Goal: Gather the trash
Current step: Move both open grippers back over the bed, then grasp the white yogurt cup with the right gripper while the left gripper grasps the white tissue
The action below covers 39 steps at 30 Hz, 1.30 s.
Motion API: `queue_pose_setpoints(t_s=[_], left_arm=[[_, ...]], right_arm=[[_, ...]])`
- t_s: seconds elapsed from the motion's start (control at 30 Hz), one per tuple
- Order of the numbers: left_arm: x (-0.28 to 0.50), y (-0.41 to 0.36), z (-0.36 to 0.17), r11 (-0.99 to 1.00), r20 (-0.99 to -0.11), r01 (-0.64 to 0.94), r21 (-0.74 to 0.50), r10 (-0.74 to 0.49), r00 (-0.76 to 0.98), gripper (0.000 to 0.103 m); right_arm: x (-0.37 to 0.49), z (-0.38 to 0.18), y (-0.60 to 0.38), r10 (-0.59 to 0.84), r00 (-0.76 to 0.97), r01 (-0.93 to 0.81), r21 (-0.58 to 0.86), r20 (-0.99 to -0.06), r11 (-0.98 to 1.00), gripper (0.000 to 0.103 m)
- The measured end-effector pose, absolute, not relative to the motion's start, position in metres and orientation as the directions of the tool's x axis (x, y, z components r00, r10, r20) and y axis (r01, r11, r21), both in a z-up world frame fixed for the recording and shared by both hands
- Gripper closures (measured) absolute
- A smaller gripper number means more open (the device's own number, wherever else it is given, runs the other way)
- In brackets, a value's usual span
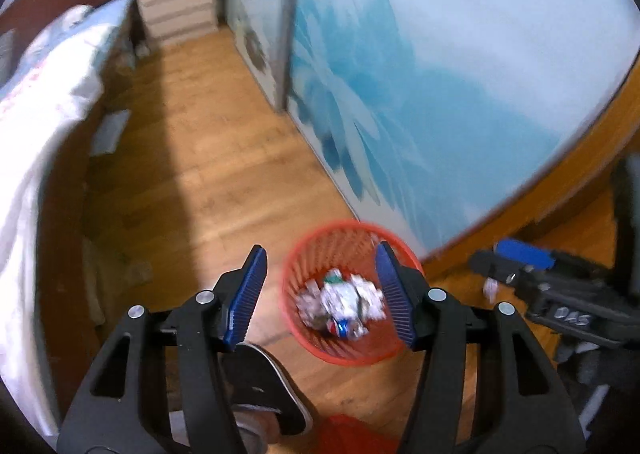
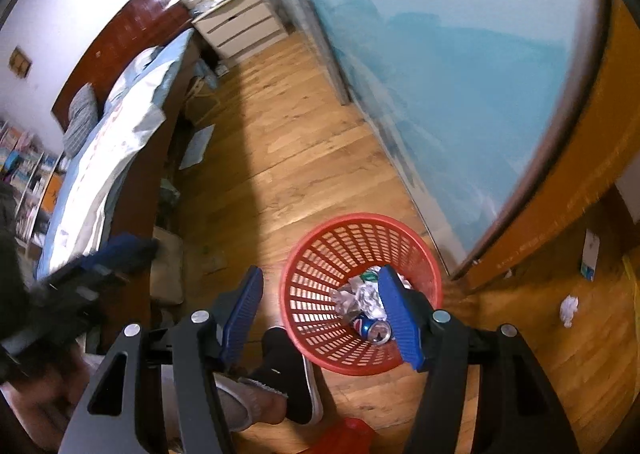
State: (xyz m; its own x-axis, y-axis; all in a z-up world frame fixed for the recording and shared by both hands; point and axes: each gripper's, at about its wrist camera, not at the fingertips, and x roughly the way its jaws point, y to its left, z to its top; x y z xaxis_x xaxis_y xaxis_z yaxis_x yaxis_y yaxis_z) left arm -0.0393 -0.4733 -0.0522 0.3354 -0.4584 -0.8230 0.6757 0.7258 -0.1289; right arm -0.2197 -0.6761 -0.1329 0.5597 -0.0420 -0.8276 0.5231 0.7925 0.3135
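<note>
A red mesh basket [image 1: 352, 354] stands on the wooden floor by the blue wardrobe door. Inside lie crumpled white papers [image 1: 340, 296] and a blue drink can [image 2: 372, 328]. My left gripper [image 1: 320, 250] hangs above the basket's left rim, open, with nothing between its blue pads. My right gripper [image 2: 320, 270] is also open and empty over the same basket [image 2: 340, 246], its right finger over the papers [image 2: 360, 294]. One blue finger [image 1: 524, 253] of the right gripper shows at the right of the left wrist view. A crumpled paper ball [image 2: 569, 310] lies on the floor to the right.
A bed [image 2: 100, 158] with pale covers runs along the left, with a white drawer chest [image 2: 240, 26] beyond it. The blue-patterned wardrobe door [image 2: 460, 74] lines the right. A person's dark shoe [image 2: 288, 366] stands just left of the basket. A red object [image 2: 348, 434] lies at the bottom edge.
</note>
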Motion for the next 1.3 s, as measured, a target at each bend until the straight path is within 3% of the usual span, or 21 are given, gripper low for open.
queue_pose_setpoints(t_s=[0.13, 0.27, 0.4, 0.6, 0.67, 0.83, 0.93, 1.03, 1.3], left_arm=[[-0.009, -0.396, -0.003, 0.801, -0.75, 0.582, -0.144, -0.472, 0.464, 0.033], [0.024, -0.295, 0.029, 0.885, -0.703, 0.451, -0.115, -0.394, 0.593, 0.021], [0.056, -0.186, 0.017, 0.948, -0.722, 0.315, -0.036, -0.243, 0.648, 0.021], [0.102, -0.044, -0.032, 0.99, -0.817, 0.009, -0.142, -0.122, 0.564, 0.021], [0.118, -0.018, -0.027, 0.982, -0.818, -0.016, -0.191, -0.15, 0.555, 0.021], [0.138, 0.018, -0.028, 0.986, -0.825, -0.043, -0.159, -0.109, 0.554, 0.021], [0.144, 0.046, -0.03, 0.969, -0.824, -0.068, -0.238, -0.164, 0.543, 0.021], [0.147, 0.065, -0.031, 0.966, -0.825, -0.093, -0.241, -0.153, 0.544, 0.021], [0.152, 0.114, -0.052, 0.899, -0.829, -0.206, -0.388, -0.242, 0.504, 0.021]], right_arm=[[-0.195, -0.108, -0.647, -0.03, 0.576, 0.45, 0.287, -0.817, 0.846, 0.041], [-0.156, -0.082, -0.605, -0.006, 0.601, 0.359, 0.263, -0.799, 0.896, 0.04], [-0.098, -0.053, -0.542, 0.041, 0.626, 0.212, 0.221, -0.779, 0.952, 0.037], [0.011, -0.01, -0.422, 0.119, 0.642, -0.041, 0.121, -0.758, 0.992, 0.036], [0.05, 0.003, -0.376, 0.156, 0.642, -0.133, 0.091, -0.751, 0.987, 0.031], [0.139, 0.017, -0.258, 0.225, 0.609, -0.323, 0.021, -0.761, 0.946, 0.03], [0.188, 0.011, -0.19, 0.256, 0.558, -0.414, 0.003, -0.79, 0.91, 0.03], [0.234, -0.016, -0.134, 0.255, 0.511, -0.458, -0.009, -0.821, 0.889, 0.03], [0.326, -0.092, -0.039, 0.239, 0.42, -0.438, 0.035, -0.875, 0.898, 0.033]])
